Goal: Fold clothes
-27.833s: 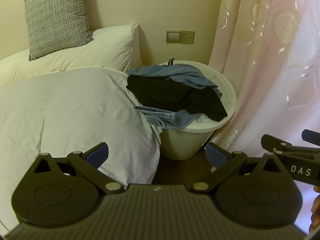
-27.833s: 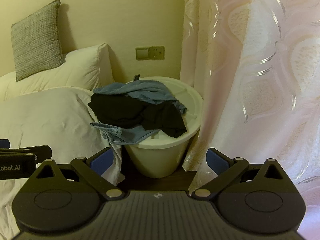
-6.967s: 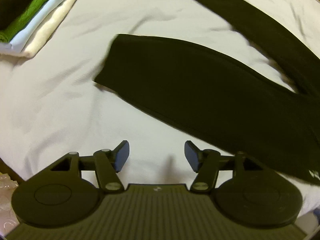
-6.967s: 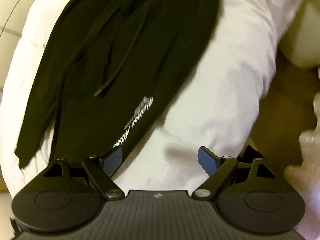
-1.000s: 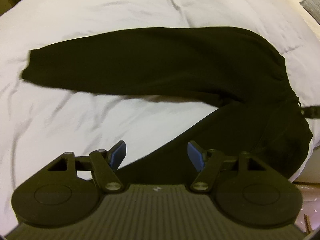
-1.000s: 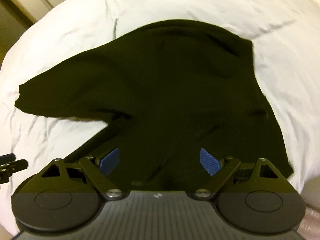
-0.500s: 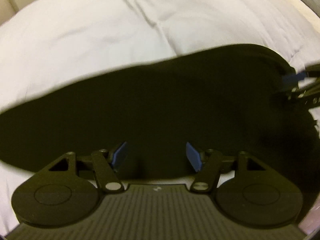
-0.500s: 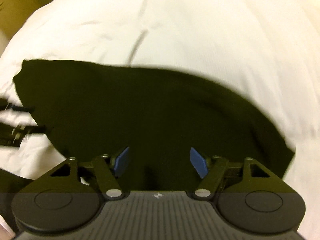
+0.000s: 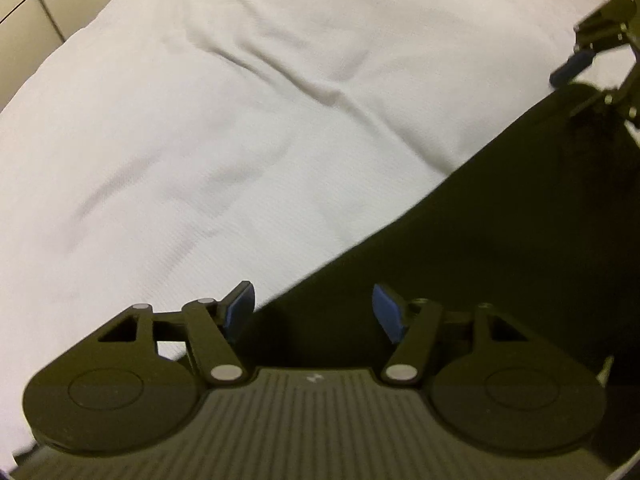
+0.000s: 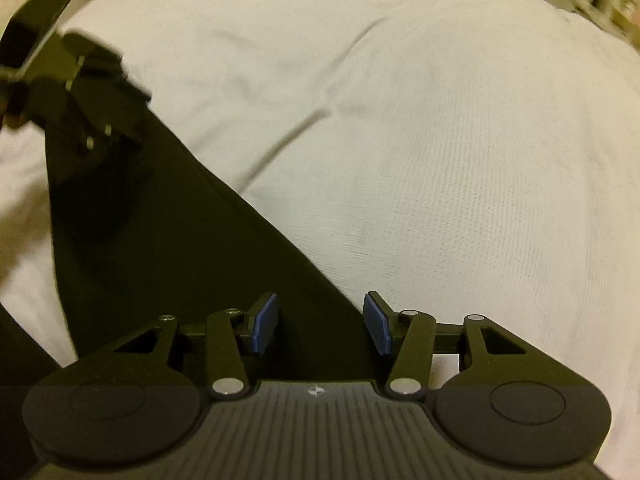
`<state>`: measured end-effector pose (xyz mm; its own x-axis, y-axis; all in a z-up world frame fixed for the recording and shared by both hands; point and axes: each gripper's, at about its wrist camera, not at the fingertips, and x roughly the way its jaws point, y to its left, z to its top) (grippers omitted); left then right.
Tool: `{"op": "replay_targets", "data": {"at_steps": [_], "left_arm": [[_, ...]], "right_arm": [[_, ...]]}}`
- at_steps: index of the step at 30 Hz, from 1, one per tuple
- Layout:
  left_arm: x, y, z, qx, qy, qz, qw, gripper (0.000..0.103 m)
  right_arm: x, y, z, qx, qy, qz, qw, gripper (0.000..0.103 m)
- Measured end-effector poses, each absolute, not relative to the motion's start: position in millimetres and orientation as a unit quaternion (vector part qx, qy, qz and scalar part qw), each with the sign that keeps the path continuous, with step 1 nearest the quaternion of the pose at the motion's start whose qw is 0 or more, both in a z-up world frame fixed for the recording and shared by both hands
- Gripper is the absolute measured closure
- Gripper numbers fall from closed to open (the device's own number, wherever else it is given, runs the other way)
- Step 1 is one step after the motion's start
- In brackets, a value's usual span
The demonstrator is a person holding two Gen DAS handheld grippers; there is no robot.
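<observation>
Wide white duvet [image 9: 224, 128] is lying bare ahead of my left gripper [image 9: 313, 312], whose jaws are opening over the black garment's [image 9: 500, 248] edge, nothing pressed. My right gripper [image 10: 322, 328] is closing above the same cloth, duvet open to its right. Each gripper is crowding the other's far corner.

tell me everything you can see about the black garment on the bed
The black garment is plain, dark, soft-looking matte fabric lying flat on the white duvet, with one long straight edge running diagonally across both wrist views. No print, seam or trim shows. The left gripper is opening, its pads straddling that edge without pressing on it. The right gripper is closing over the edge at the other end, its pads not yet pinching the cloth. Its full outline runs out of view.
</observation>
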<state>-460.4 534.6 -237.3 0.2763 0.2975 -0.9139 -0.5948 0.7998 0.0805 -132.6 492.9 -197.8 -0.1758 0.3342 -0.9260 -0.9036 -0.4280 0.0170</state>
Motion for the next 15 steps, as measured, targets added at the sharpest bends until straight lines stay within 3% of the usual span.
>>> {"op": "replay_targets", "data": {"at_steps": [3, 5, 6, 7, 9, 15], "left_arm": [[-462.6, 552.0, -260.8, -0.139, 0.555, 0.272, 0.774, 0.037], [-465.6, 558.2, -271.7, -0.140, 0.566, 0.261, 0.769, 0.038], [-465.1, 557.6, -273.8, -0.139, 0.570, 0.255, 0.768, 0.048], [-464.0, 556.0, -275.0, -0.137, 0.574, 0.249, 0.768, 0.070], [-461.7, 552.7, -277.4, -0.133, 0.581, 0.238, 0.767, 0.099], [-476.0, 502.6, -219.2, -0.082, 0.537, 0.304, 0.783, 0.102]], "right_arm": [[-127.7, 502.9, -208.8, -0.489, 0.314, 0.699, 0.418, 0.052], [-125.7, 505.2, -213.9, -0.501, 0.313, 0.698, 0.405, 0.062], [-126.0, 505.7, -215.8, -0.507, 0.311, 0.697, 0.401, 0.073], [-126.0, 505.7, -216.7, -0.511, 0.311, 0.697, 0.396, 0.077], [-125.9, 504.6, -216.9, -0.517, 0.312, 0.698, 0.386, 0.096], [-134.6, 467.2, -182.5, -0.505, 0.262, 0.705, 0.424, 0.101]]}}
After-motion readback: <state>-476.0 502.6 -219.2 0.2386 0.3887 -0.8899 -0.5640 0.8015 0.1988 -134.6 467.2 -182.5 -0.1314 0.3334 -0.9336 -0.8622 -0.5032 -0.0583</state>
